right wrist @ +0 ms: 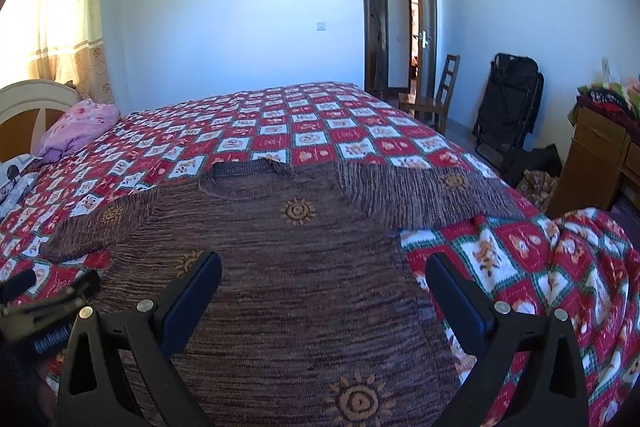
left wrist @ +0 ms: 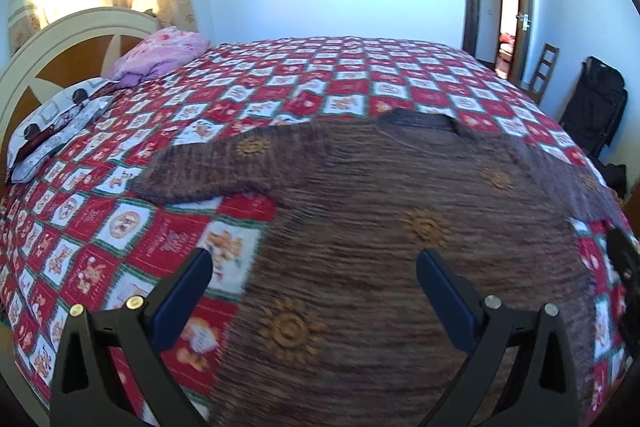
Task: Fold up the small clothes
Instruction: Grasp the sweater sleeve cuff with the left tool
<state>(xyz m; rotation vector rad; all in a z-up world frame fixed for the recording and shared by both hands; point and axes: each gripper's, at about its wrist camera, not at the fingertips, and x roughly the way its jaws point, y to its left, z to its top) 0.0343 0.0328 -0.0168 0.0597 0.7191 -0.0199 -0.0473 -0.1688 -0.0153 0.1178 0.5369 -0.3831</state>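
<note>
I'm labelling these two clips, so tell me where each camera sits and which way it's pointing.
Left wrist: rides on the left tongs, near the sweater's hem on its left side, facing up the bed toward the headboard and door; both open fingers show.
Right wrist: rides on the right tongs, over the sweater's right side, facing the same far wall; its open fingers show, and the left tongs at the left edge.
Shared: sweater, checked quilt, pink pillow, door, chair.

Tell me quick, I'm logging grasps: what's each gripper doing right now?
Left gripper: open, holding nothing, above the brown sweater.
Right gripper: open, holding nothing, also over the sweater.
</note>
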